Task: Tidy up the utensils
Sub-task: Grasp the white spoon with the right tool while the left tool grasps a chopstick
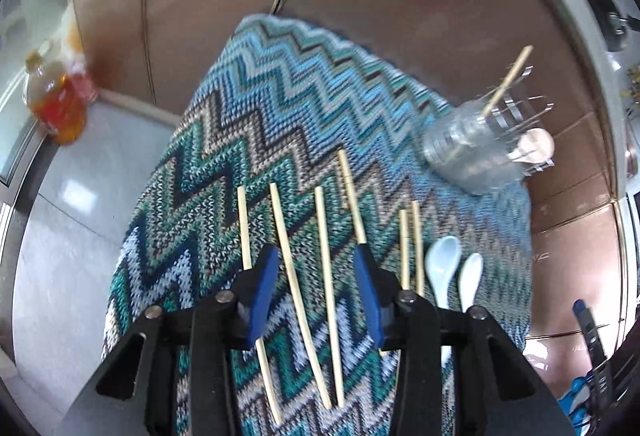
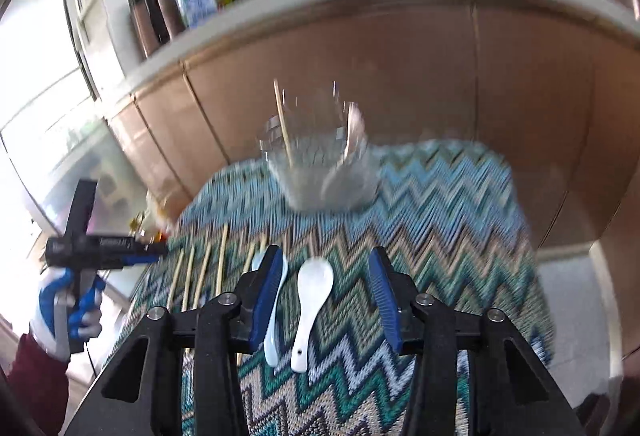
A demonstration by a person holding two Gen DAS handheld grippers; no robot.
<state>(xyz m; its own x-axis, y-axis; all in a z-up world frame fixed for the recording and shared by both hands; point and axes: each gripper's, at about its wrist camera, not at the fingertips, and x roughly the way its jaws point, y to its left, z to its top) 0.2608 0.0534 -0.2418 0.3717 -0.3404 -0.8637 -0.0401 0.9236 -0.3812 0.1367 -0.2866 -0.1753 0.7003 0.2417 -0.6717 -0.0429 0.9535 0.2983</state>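
Nearest the right gripper [image 2: 324,300], between its parted blue fingers [image 2: 266,296], lies a white spoon [image 2: 312,310] on the zigzag cloth [image 2: 440,220], its long axis running near to far with the bowl end far and the handle toward the camera. A second, pale blue spoon [image 2: 276,316] lies just left of it, partly behind the left finger. Judging by this, the right hand is the nearer one for the spoons, and the coming grasp turns on closing across the white spoon's narrow width.

Left of the spoons, loose chopsticks [image 1: 304,276] lie roughly parallel, also running near to far. The left gripper [image 1: 316,296] hangs over them with its fingers apart, two sticks lying between the pads and nothing clamped.

Farther off on the cloth stands a clear glass jar [image 2: 320,164], blurred. One chopstick [image 2: 284,124] leans in its left side and what looks like a spoon [image 2: 352,136] stands in its right. Behind the jar, a wire rack [image 1: 524,108] shows in the left wrist view.
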